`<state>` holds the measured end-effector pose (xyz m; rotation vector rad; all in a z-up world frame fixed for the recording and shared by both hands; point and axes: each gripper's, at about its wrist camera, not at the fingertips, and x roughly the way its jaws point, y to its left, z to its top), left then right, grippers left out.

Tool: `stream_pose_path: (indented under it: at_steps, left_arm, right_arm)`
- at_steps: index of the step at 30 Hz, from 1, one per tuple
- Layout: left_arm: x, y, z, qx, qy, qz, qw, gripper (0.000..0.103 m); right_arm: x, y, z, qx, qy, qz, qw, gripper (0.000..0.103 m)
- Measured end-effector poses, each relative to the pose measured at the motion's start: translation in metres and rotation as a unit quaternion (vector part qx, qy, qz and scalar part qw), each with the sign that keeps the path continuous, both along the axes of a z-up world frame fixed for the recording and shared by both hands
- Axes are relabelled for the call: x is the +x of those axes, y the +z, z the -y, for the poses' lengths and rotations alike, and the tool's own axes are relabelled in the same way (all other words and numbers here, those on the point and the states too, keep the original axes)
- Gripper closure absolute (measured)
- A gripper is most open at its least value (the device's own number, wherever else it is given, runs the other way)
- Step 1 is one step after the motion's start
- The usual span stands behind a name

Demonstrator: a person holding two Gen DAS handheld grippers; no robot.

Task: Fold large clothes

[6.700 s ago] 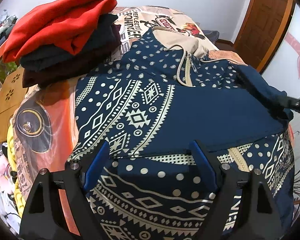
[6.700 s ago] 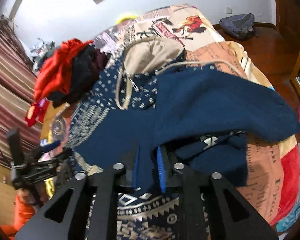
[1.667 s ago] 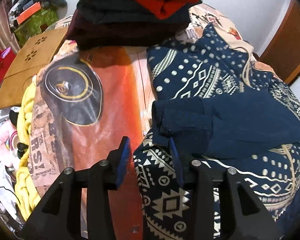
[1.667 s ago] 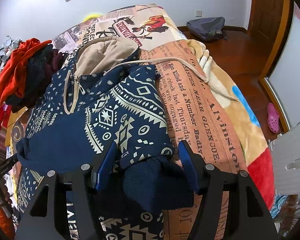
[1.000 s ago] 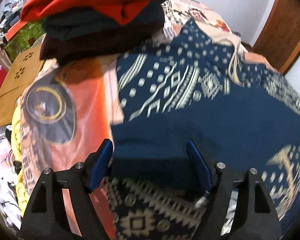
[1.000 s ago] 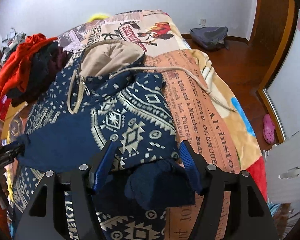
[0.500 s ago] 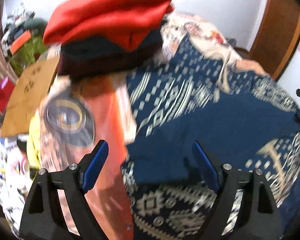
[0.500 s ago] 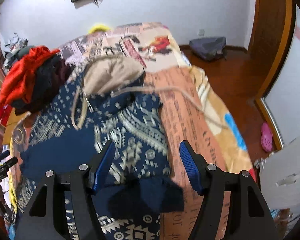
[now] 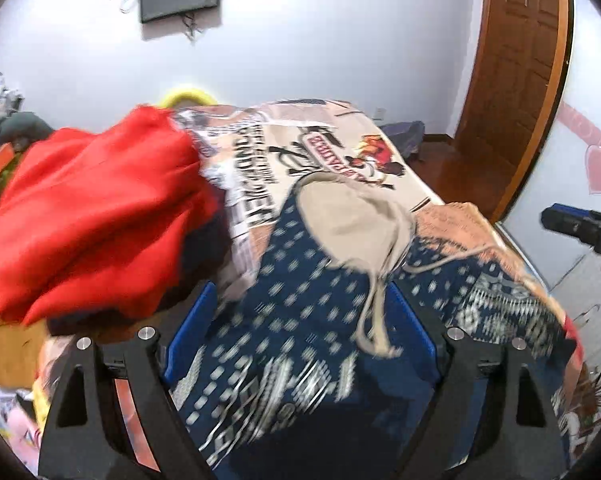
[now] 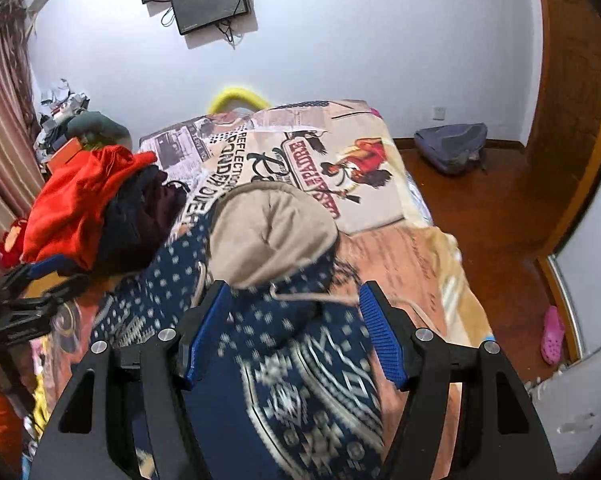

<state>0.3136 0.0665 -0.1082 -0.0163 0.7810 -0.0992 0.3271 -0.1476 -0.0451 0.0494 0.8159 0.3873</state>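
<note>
The hoodie (image 10: pixel 284 344) is lying on the bed (image 10: pixel 384 256), navy with a cream pattern, its beige hood (image 10: pixel 268 232) pointing toward the far wall. A drawstring (image 10: pixel 316 298) is trailing from the hood across the fabric.

Left tongs (image 9: pixel 300 336): released, blue pads spread wide, nothing between them. They are hovering above the hoodie body. In the right wrist view these tongs (image 10: pixel 40 280) are showing at 9 o'clock, beside the bed edge.

Right tongs (image 10: pixel 294 336): released, pads apart, nothing gripped. They are hovering over the hoodie just below the hood. In the left wrist view these tongs (image 9: pixel 580 228) are entering at 3 o'clock.

A pile (image 9: pixel 96 216) of folded clothes, red on top of dark items, is sitting on the bed at 9 o'clock from the hood. A bag (image 10: pixel 450 148) is lying on the floor at 2 o'clock, near the wall. A screen (image 10: pixel 208 0) is hanging on the wall at 12 o'clock.
</note>
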Motion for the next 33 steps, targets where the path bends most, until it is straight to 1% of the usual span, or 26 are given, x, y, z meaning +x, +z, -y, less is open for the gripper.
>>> stream_pose_path:
  at_steps: [3, 5, 7, 8, 10, 12, 14, 15, 16, 17, 19, 20, 21, 23, 24, 25, 26, 27, 28, 29, 31, 33]
  left_arm:
    - [0.038, -0.005, 0.016, -0.009, -0.028, -0.017, 0.9994, 0.017]
    - [0.063, -0.014, 0.028, 0.0, -0.031, -0.031, 0.999, 0.017]
    - [0.086, -0.025, 0.037, 0.015, -0.035, -0.041, 0.9985, 0.017]
    - [0.097, -0.032, 0.042, 0.022, -0.033, -0.043, 0.9983, 0.017]
    - [0.122, -0.053, 0.049, 0.041, -0.023, -0.063, 0.9969, 0.018]
    - [0.139, -0.07, 0.051, 0.056, -0.011, -0.077, 0.9954, 0.02]
    - [0.154, -0.083, 0.046, 0.061, 0.009, -0.087, 0.9943, 0.025]
    - [0.162, -0.091, 0.04, 0.055, 0.022, -0.094, 0.9938, 0.028]
    - [0.168, -0.098, 0.033, 0.047, 0.033, -0.102, 0.9931, 0.032]
    - [0.176, -0.106, 0.023, 0.033, 0.05, -0.115, 0.9916, 0.036]
    - [0.186, -0.118, 0.007, 0.002, 0.069, -0.135, 0.9884, 0.042]
    - [0.189, -0.123, 0.001, -0.013, 0.071, -0.145, 0.9868, 0.043]
    - [0.191, -0.127, -0.004, -0.02, 0.073, -0.147, 0.9863, 0.043]
    - [0.192, -0.128, -0.005, -0.003, 0.063, -0.138, 0.9884, 0.046]
    - [0.192, -0.129, -0.003, 0.013, 0.055, -0.134, 0.9894, 0.049]
    - [0.192, -0.129, 0.001, 0.034, 0.049, -0.129, 0.9899, 0.057]
    - [0.192, -0.13, 0.004, 0.048, 0.042, -0.125, 0.9901, 0.065]
    - [0.191, -0.13, 0.008, 0.06, 0.032, -0.121, 0.9903, 0.073]
    - [0.189, -0.129, 0.013, 0.068, 0.023, -0.118, 0.9904, 0.087]
    - [0.189, -0.127, 0.017, 0.073, 0.018, -0.118, 0.9902, 0.091]
    - [0.183, -0.121, 0.025, 0.078, 0.005, -0.111, 0.9907, 0.092]
    - [0.176, -0.11, 0.031, 0.082, -0.001, -0.1, 0.9916, 0.093]
  right_arm:
    - [0.024, -0.004, -0.01, 0.009, -0.005, -0.017, 1.0, 0.04]
    - [0.045, -0.01, -0.018, 0.018, -0.004, -0.035, 0.999, 0.04]
    - [0.066, -0.02, -0.022, 0.017, -0.017, -0.056, 0.998, 0.04]
    - [0.078, -0.028, -0.023, 0.015, -0.031, -0.066, 0.997, 0.04]
    - [0.103, -0.046, -0.025, 0.01, -0.059, -0.094, 0.994, 0.04]
    - [0.125, -0.065, -0.026, 0.006, -0.074, -0.125, 0.989, 0.04]
    - [0.144, -0.086, -0.027, -0.002, -0.085, -0.157, 0.984, 0.04]
    - [0.153, -0.099, -0.027, -0.003, -0.091, -0.174, 0.98, 0.04]
    - [0.16, -0.109, -0.027, -0.002, -0.095, -0.189, 0.977, 0.04]
    - [0.167, -0.121, -0.028, -0.003, -0.1, -0.207, 0.973, 0.04]
    - [0.178, -0.139, -0.029, 0.011, -0.095, -0.239, 0.966, 0.04]
    - [0.182, -0.147, -0.03, 0.017, -0.093, -0.254, 0.962, 0.04]
    - [0.185, -0.155, -0.031, 0.025, -0.09, -0.263, 0.96, 0.041]
    - [0.189, -0.16, -0.035, 0.034, -0.077, -0.266, 0.96, 0.047]
    - [0.191, -0.164, -0.036, 0.041, -0.073, -0.271, 0.959, 0.057]
    - [0.192, -0.169, -0.037, 0.044, -0.073, -0.279, 0.957, 0.068]
    - [0.193, -0.172, -0.037, 0.038, -0.078, -0.282, 0.956, 0.074]
    - [0.193, -0.174, -0.037, 0.027, -0.085, -0.278, 0.956, 0.089]
    - [0.193, -0.173, -0.036, 0.017, -0.092, -0.273, 0.958, 0.096]
    - [0.192, -0.172, -0.034, 0.019, -0.095, -0.271, 0.958, 0.096]
    - [0.187, -0.167, -0.028, 0.036, -0.1, -0.267, 0.958, 0.097]
    - [0.181, -0.154, -0.026, 0.032, -0.093, -0.249, 0.963, 0.098]
